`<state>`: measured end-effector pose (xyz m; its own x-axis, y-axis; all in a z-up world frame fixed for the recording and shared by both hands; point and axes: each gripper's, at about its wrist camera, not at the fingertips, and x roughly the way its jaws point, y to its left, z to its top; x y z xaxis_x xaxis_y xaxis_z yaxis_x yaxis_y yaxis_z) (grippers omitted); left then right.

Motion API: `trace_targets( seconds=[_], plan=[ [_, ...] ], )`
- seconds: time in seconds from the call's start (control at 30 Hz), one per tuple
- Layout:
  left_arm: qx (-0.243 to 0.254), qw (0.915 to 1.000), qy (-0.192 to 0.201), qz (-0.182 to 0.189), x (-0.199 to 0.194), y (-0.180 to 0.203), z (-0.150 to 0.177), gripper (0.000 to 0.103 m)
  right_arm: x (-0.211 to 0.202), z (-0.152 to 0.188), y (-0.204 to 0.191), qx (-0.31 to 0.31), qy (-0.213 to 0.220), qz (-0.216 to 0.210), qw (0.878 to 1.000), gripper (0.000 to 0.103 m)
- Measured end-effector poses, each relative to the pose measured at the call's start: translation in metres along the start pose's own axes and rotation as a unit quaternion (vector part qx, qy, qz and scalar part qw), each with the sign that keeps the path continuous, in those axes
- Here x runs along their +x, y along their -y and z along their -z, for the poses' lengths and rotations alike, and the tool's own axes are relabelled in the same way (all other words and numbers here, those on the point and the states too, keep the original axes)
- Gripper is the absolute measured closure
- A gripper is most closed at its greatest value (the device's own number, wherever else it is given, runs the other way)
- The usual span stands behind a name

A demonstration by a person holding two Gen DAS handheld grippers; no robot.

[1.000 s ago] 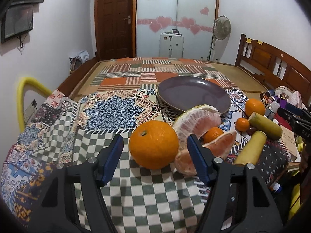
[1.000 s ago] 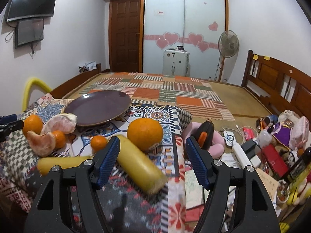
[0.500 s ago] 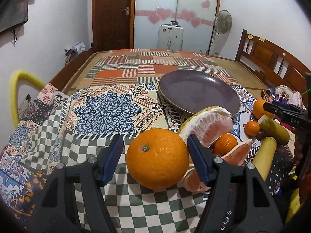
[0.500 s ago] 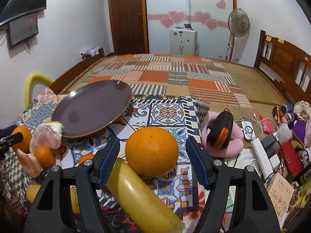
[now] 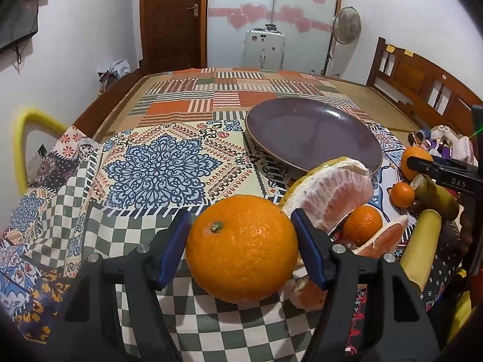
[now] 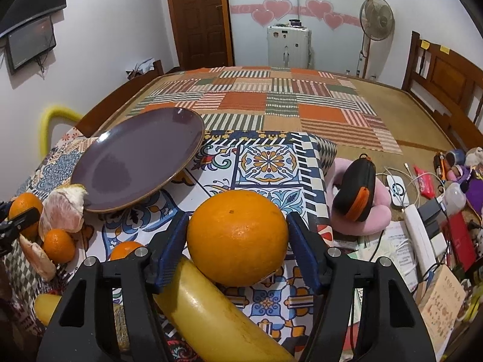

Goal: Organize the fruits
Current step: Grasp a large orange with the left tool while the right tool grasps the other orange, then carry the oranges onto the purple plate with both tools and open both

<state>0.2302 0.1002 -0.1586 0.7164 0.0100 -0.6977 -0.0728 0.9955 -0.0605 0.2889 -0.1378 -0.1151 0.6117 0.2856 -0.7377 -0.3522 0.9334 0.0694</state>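
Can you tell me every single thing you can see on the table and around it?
big oranges: two, orange, one between each gripper's fingers, the other against a banana
mandarins: two, orange, one among the pomelo pieces, one right of them
pomelo pieces: two, pink, peeled, before the plate
bananas: two, yellow, one under the right gripper, one beside it
plate: one, purple, nothing on it
tablecloth: one, patterned
cushion: one, pink, right of the cloth
fan: one, by the far wall
left hand-held gripper: black, blue pads, grip unclear
right hand-held gripper: same
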Motion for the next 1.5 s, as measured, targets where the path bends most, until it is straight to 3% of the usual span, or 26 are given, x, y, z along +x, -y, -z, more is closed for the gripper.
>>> trace_targets(
  seconds=[0.23,0.87,1.2,1.5],
  plan=[
    [0.013,0.9998,-0.002,-0.013,-0.002,0.000,-0.002,0.037,-0.002,-0.003,0.002,0.005,0.003,-0.008,1.000,0.042],
    [0.021,0.9969,0.076,-0.002,-0.044,0.019,-0.062,0.037,-0.044,-0.041,-0.024,-0.026,0.089,-0.027,0.995,0.042],
    [0.026,0.9962,0.083,0.004,-0.025,0.022,-0.095,0.037,-0.027,-0.063,-0.041,-0.042,0.103,-0.038,0.993,0.042],
    [0.024,0.9976,0.064,0.008,0.009,0.022,-0.118,0.037,0.002,-0.079,-0.052,-0.059,0.092,-0.039,0.993,0.042]
  ],
)
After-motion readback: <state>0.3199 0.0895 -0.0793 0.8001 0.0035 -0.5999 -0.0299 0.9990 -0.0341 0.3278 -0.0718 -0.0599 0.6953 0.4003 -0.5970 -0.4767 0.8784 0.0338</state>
